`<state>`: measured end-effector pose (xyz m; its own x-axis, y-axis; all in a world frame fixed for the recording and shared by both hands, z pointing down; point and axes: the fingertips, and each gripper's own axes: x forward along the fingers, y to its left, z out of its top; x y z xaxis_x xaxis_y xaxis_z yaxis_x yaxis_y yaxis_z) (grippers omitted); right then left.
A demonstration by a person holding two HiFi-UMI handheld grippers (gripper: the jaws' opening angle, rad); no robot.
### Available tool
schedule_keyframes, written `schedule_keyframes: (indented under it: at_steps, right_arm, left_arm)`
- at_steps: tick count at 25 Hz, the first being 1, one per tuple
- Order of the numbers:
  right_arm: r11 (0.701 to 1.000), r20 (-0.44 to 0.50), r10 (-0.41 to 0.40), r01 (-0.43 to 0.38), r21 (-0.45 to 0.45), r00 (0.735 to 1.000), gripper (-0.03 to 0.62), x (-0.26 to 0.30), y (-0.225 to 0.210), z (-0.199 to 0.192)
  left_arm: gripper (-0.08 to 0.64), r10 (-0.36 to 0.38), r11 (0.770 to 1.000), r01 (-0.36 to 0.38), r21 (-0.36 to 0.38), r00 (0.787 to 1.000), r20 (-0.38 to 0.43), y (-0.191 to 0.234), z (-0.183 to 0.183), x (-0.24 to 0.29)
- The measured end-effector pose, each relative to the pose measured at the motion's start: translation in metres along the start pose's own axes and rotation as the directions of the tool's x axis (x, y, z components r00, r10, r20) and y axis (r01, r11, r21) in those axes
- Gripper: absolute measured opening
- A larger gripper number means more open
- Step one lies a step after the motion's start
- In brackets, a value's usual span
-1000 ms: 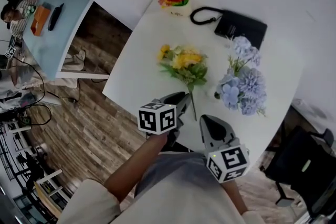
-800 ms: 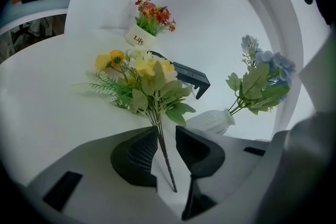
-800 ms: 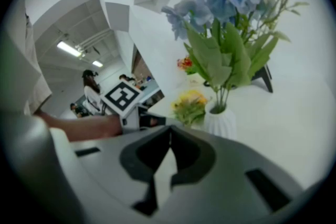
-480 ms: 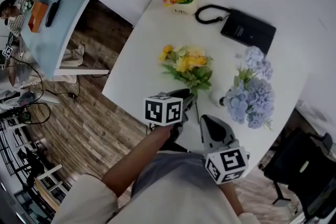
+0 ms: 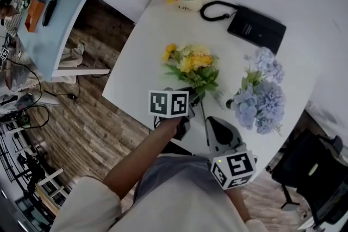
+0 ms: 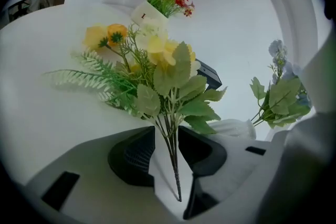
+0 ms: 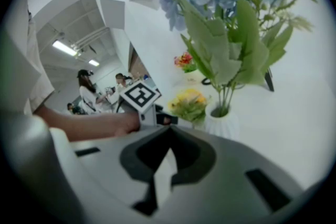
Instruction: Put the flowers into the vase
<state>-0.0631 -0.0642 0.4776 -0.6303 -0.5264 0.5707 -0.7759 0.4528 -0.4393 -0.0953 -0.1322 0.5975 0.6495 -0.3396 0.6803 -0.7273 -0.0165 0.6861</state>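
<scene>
Bouquets (image 5: 260,92) number three: left claw (image 6: 165,136), just opened, straddles yellow bouquet (image 5: 193,65); right claw (image 7: 168,131) together.

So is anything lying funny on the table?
Yes. The yellow flowers lie flat on the table instead of standing in the white vase, where the blue flowers already stand. Their stem sits loose between the jaws of the left gripper, which have just been opening.
</scene>
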Motion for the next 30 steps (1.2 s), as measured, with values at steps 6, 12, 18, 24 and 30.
schedule_keyframes:
  at_steps: [6,12,18,24,30]
  right_arm:
    - [1.000,0.002,-0.001,0.001,0.000,1.000,0.023,-0.001,-0.002,0.001]
    - [1.000,0.004,0.000,0.000,-0.007,1.000,0.023,-0.002,-0.002,0.002]
    - [1.000,0.011,0.004,-0.004,-0.020,1.000,0.023,-0.004,-0.002,0.002]
    - [0.999,0.020,0.004,-0.004,-0.034,1.000,0.023,-0.010,0.001,0.002]
    - [0.998,0.036,0.007,-0.005,-0.057,0.999,0.023,-0.016,0.006,0.003]
  left_arm:
    - [0.095,-0.040,0.998,0.041,-0.057,0.999,0.010,-0.001,0.002,0.005]
    - [0.066,-0.093,0.987,0.094,-0.127,0.996,0.018,-0.001,-0.001,0.004]
    - [0.052,-0.115,0.985,0.121,-0.125,0.992,0.048,-0.007,-0.001,0.000]
    - [0.048,-0.147,0.978,0.160,-0.133,0.984,0.105,-0.015,0.001,-0.009]
    - [0.046,-0.157,0.976,0.179,-0.126,0.973,0.171,-0.020,0.006,-0.023]
